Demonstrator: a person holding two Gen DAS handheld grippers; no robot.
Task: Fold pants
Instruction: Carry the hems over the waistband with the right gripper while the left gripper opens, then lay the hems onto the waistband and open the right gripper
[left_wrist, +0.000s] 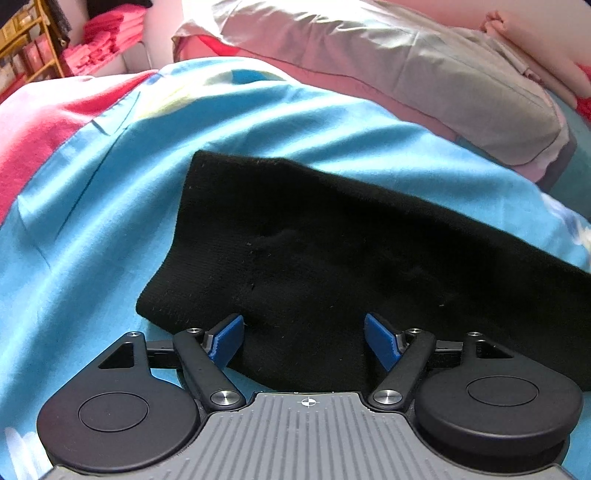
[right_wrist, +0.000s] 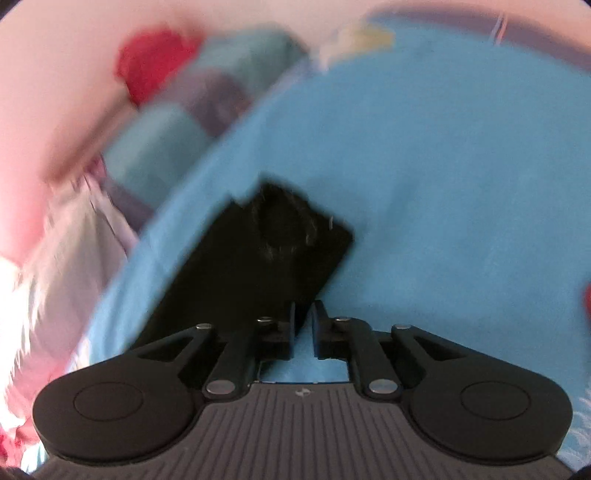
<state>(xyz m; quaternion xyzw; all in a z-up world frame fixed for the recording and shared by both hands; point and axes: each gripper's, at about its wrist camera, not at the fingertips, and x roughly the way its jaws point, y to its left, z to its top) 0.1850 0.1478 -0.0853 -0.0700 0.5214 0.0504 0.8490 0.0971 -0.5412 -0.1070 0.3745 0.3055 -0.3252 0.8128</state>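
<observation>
The black pants (left_wrist: 332, 251) lie folded into a long flat strip on the blue bedsheet (left_wrist: 92, 240). My left gripper (left_wrist: 303, 334) is open, its blue pads (left_wrist: 229, 338) spread just above the near edge of the pants. In the blurred right wrist view the pants (right_wrist: 258, 258) stretch away from my right gripper (right_wrist: 304, 325). Its fingers are nearly together with a narrow gap, at the pants' near corner. The blur hides whether any cloth is between them.
A grey and pink pillow (left_wrist: 424, 74) lies behind the pants. Red and pink bedding (left_wrist: 44, 122) is at the left, with a shelf (left_wrist: 29, 40) and red cloth beyond. Bunched bedding (right_wrist: 74, 240) lies left in the right wrist view.
</observation>
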